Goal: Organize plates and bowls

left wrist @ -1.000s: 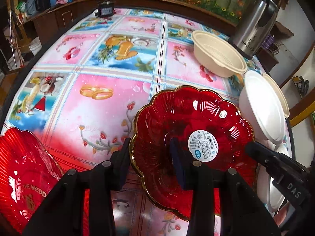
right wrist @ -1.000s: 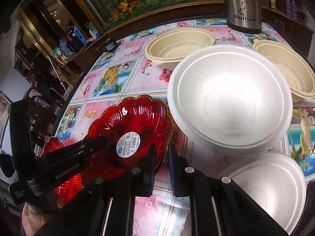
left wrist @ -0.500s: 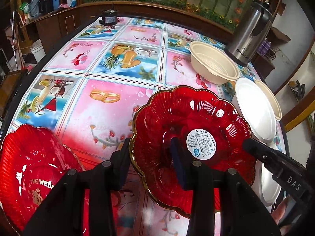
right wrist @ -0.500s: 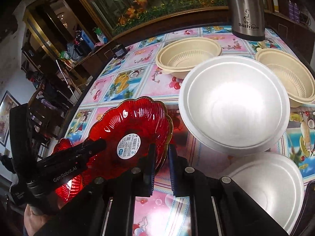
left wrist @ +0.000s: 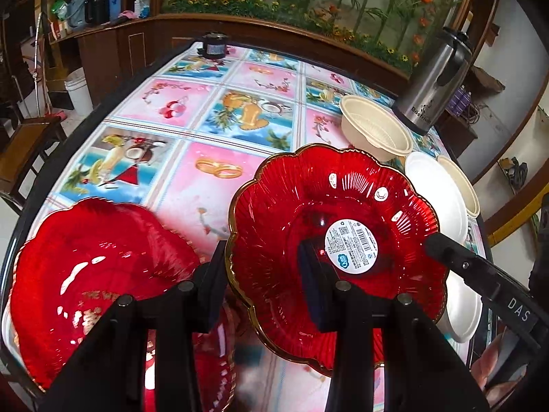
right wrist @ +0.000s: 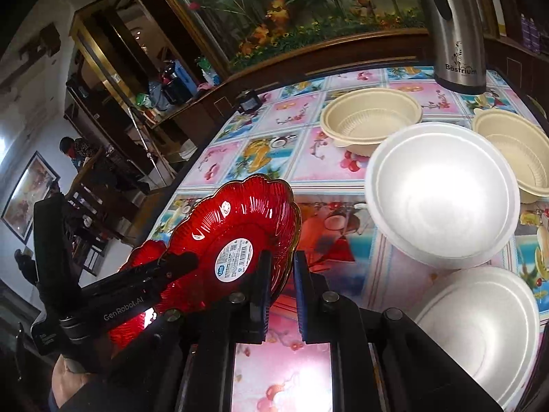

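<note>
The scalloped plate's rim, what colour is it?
Gold, edging the red plate; clearest in the left wrist view.

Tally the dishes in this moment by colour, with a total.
Red plates: 2, one clamped by the left gripper and also gripped at its rim by the right gripper, one on the table.
White bowls: 2.
Beige bowls: 2.
Total: 6.

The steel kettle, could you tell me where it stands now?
The steel kettle stands at the table's far edge, top right in both views, just behind the beige bowls.
</note>
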The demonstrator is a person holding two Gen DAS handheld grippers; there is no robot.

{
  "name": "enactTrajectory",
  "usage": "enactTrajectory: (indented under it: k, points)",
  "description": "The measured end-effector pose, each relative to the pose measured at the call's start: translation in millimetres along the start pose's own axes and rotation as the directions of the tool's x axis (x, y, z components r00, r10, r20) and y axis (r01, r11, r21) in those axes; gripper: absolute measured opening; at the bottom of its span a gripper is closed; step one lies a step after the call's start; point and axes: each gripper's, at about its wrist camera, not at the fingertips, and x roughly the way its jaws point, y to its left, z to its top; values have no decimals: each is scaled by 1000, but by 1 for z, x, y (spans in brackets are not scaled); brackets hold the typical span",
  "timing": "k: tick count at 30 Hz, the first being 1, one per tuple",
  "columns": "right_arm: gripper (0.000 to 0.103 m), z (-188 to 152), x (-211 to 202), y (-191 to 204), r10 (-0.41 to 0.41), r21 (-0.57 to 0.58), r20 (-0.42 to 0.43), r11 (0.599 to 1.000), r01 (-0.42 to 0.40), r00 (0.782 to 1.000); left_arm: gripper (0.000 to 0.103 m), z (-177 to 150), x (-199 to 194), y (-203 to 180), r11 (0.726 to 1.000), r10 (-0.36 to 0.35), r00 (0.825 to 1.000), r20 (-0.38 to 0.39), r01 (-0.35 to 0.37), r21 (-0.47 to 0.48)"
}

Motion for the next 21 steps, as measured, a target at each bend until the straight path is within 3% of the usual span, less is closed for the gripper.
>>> enactTrajectory:
  k: [21]
  points:
    - [12,-25,23,93,73,-130,-55,988,-80,996,37,-35,-46,94,988,51,997,52,-43,-150]
